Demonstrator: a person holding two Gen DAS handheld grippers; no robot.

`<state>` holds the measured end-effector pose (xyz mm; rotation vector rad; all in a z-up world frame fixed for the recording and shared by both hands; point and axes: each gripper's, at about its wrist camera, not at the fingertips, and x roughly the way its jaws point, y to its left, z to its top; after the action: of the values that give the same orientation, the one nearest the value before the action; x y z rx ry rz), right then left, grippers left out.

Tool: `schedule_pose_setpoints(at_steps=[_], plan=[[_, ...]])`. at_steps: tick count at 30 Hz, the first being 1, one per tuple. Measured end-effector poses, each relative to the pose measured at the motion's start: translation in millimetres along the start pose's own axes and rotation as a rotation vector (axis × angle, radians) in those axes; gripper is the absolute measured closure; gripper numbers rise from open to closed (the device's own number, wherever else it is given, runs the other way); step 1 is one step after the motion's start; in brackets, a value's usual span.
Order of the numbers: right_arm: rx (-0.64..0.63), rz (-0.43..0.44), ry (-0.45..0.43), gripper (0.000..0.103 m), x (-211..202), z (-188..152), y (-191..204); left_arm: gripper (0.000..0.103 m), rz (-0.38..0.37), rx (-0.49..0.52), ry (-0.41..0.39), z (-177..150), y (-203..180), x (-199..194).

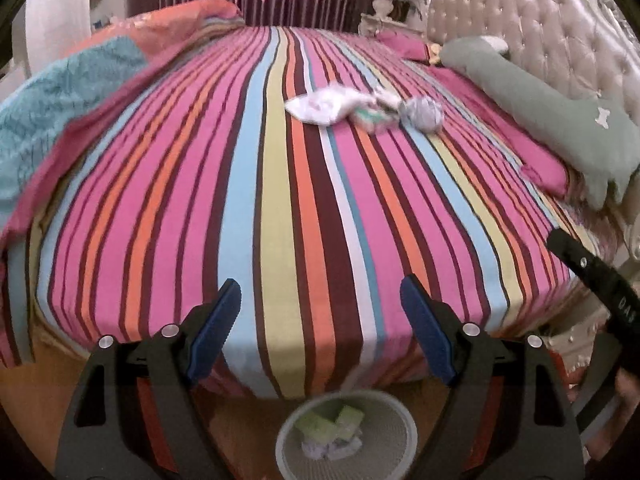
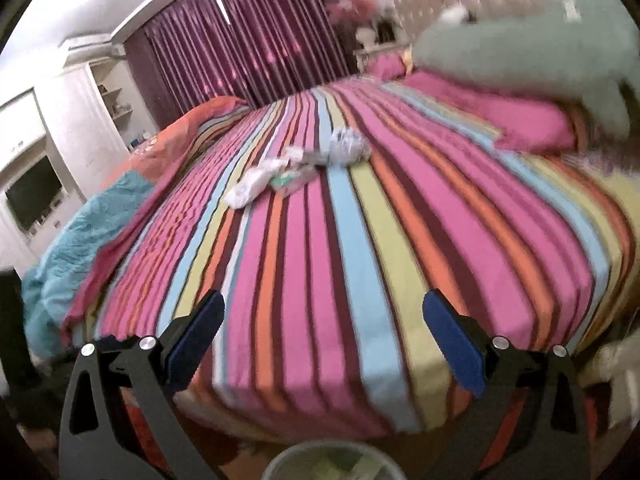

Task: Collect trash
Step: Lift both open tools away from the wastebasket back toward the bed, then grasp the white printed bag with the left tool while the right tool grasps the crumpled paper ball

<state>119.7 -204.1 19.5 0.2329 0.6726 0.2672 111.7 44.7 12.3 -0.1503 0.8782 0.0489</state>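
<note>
Right under you sits the waste bin [image 1: 343,432] with green wrappers and crumpled paper already in it; your left tool [image 1: 320,334] and right tool [image 2: 324,344] both stand open with nothing between the pads, poised over the near edge of the striped bed [image 1: 280,208]. You look between pickups; farther up the bed lies the remaining trash [image 1: 362,110], a white bag, a wrapper and a crumpled wad close together near the green pillow [image 1: 552,112]; next you'll need a long reach out to that cluster.
</note>
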Motion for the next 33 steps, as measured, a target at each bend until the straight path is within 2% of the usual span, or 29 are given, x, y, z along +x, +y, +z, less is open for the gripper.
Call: schedule_pose_setpoints(at_steps=[5, 7, 10, 18, 28, 33], plan=[[0.026, 0.008, 0.032, 0.008, 17.3, 21.9, -11.4, 0.023, 0.012, 0.009, -0.014, 24.0, 0.0, 8.9], [0.034, -0.004, 0.019, 0.008, 21.8, 30.8, -13.7, 0.023, 0.013, 0.002, -0.013, 34.1, 1.2, 16.3], [0.003, -0.035, -0.01, 0.008, 26.8, 44.3, -15.2, 0.023, -0.001, -0.01, -0.011, 44.4, 5.4, 24.7], [-0.054, -0.069, -0.012, 0.008, 43.7, 63.0, -15.3, 0.023, -0.012, -0.046, -0.008, 73.8, 12.7, 50.8], [-0.06, -0.093, -0.006, 0.008, 82.4, 91.4, -10.2, 0.023, -0.002, 0.002, 0.015, 112.6, 12.9, 97.3], [-0.007, -0.084, 0.044, 0.008, 112.1, 112.3, -15.2, 0.023, 0.0, 0.026, 0.013, 139.7, 15.8, 122.7]])
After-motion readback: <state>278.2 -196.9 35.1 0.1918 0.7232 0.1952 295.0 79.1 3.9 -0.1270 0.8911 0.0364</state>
